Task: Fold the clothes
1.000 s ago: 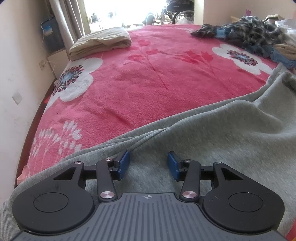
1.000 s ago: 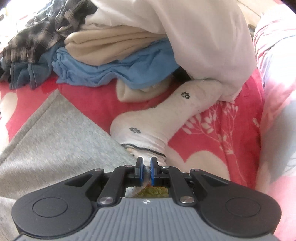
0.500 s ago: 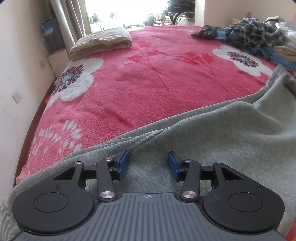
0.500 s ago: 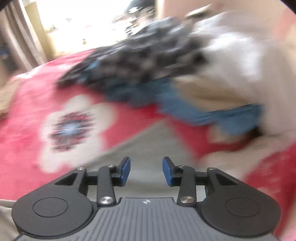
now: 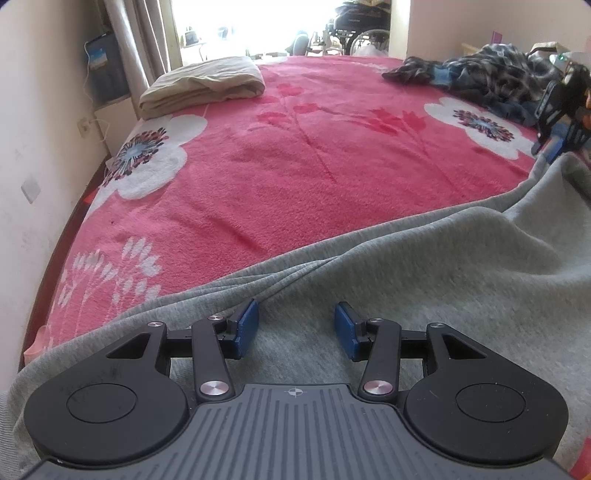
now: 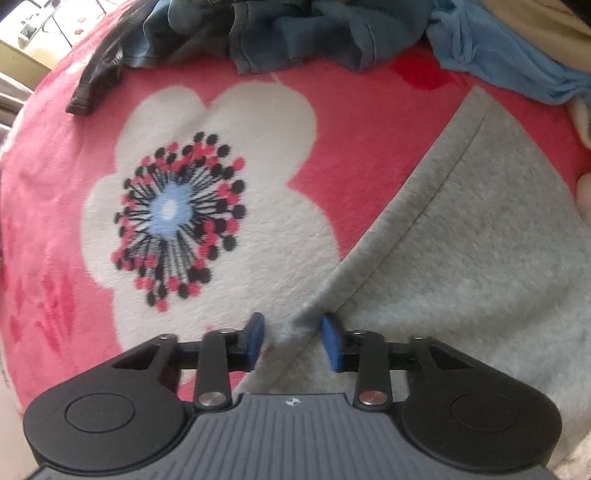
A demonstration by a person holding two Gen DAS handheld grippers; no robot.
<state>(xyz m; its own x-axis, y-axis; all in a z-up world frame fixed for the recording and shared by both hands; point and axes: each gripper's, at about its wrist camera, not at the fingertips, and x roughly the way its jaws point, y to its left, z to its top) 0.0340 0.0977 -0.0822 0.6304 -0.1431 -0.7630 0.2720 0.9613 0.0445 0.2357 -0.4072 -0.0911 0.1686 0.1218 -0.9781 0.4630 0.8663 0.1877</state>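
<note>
Grey fleece: the grey garment (image 5: 424, 280) lies spread over the near part of the bed, on top of the red flowered blanket (image 5: 295, 166). Its far edge runs diagonally across the left wrist view, low at the left and higher at the right.

Left hand-held gripper (image 5: 295, 328): positioned over the garment, just inside that edge. Jaws stand apart, blue pads clear of each other; nothing is clamped between them. A ridge of gathered cloth runs just ahead of the fingertips. Whether the pads touch the cloth beneath cannot be told.

Right hand-held gripper (image 6: 292, 338): pointed steeply down at the garment's hemmed edge (image 6: 424, 199), where the grey cloth meets a white flower on the blanket. The jaws have just been closing. A raised fold of the hem sits between the blue pads; a gap is visible on the left pad's side, so the pads are not yet pressing from both sides. Released state, cloth between the jaws.

In the left wrist view this same gripper (image 5: 561, 122) appears at the far right, at the garment's far corner.

Other items: pile of unfolded clothes (image 6: 295, 33), dark blue and light blue, beyond the flower, apart from the grey garment. A folded beige item (image 5: 203, 86) lies at the bed's far left corner.
</note>
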